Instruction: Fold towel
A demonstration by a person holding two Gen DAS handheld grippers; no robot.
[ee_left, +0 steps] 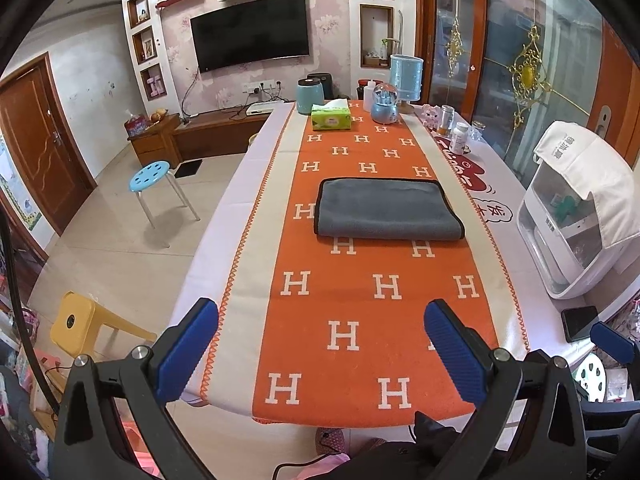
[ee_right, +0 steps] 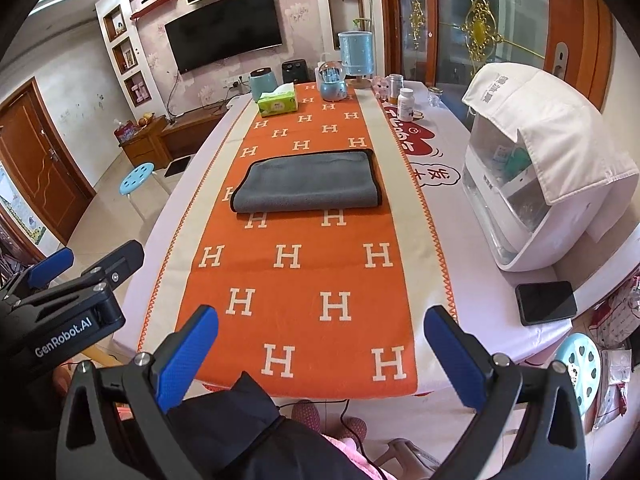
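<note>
A grey towel with a dark edge (ee_left: 386, 209) lies folded flat in the middle of the orange runner on the table; it also shows in the right wrist view (ee_right: 308, 182). My left gripper (ee_left: 320, 320) is open and empty, held above the table's near end, well short of the towel. My right gripper (ee_right: 320, 322) is open and empty, also at the near end. The left gripper shows at the left of the right wrist view (ee_right: 60, 276).
A white appliance under a cloth cover (ee_right: 532, 168) stands at the table's right edge, with a black phone (ee_right: 546, 302) near it. A tissue box (ee_left: 331, 117), kettle, snow globe and bottles stand at the far end. Stools (ee_left: 154, 176) stand on the floor left.
</note>
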